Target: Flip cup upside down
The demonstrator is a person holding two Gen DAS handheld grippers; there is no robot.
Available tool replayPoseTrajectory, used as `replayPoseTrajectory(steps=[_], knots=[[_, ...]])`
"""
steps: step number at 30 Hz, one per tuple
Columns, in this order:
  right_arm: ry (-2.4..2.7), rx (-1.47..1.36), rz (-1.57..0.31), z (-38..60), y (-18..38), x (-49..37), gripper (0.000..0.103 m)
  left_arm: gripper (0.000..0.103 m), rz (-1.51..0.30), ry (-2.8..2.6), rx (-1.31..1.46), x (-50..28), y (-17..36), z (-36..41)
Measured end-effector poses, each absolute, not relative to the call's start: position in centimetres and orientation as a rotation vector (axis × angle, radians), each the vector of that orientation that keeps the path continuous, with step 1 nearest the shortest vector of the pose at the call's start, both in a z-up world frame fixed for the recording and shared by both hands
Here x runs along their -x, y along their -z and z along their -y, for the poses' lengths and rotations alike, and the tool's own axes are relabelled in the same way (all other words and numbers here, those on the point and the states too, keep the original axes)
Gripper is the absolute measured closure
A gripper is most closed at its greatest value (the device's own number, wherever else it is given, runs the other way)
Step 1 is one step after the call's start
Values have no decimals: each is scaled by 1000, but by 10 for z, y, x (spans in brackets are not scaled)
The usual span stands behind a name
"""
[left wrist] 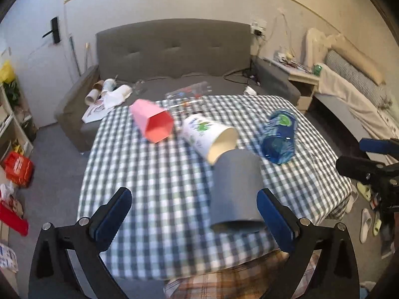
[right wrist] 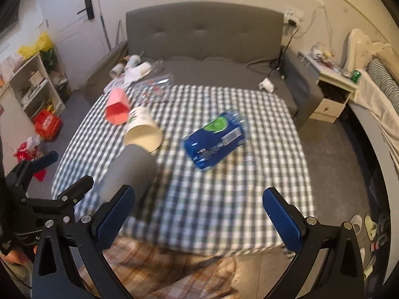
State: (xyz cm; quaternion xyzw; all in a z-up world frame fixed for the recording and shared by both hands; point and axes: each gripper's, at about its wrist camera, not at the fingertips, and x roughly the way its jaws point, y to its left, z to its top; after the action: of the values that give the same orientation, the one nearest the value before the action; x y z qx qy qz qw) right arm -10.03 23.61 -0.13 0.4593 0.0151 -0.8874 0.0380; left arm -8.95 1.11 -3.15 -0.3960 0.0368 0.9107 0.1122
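Cups are lying on their sides on the checked tablecloth [left wrist: 154, 174]: 1 grey cup [left wrist: 235, 191], 1 white paper cup [left wrist: 209, 137] touching it, and 1 pink cup [left wrist: 153, 122]. Left gripper [left wrist: 194, 214] is hanging with fingers wide apart near the grey cup, holding nothing; right gripper [right wrist: 199, 214] is also spread and empty. I am judging it best to centre the grey cup between the pads before closing, avoiding the white one.

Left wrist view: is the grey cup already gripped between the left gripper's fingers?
No. The grey cup lies on its side on the checked tablecloth, and the left gripper is spread wide open around empty space.
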Motion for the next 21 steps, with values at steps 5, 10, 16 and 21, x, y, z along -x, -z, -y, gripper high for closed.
replayPoseTrajectory(steps=[5,10,16,21], knots=[[2570,-1555,-55,-201,16,117,0,0,-59,-2721,1184,88,37,23],[2424,-1714,6,-176,32,149,0,0,-19,-2788,1217,91,40,48],[2314,-1862,38,-160,59,185,0,0,-22,-2815,1267,96,51,63],[2254,-1955,59,-150,79,206,0,0,17,-2799,1324,106,63,67]])
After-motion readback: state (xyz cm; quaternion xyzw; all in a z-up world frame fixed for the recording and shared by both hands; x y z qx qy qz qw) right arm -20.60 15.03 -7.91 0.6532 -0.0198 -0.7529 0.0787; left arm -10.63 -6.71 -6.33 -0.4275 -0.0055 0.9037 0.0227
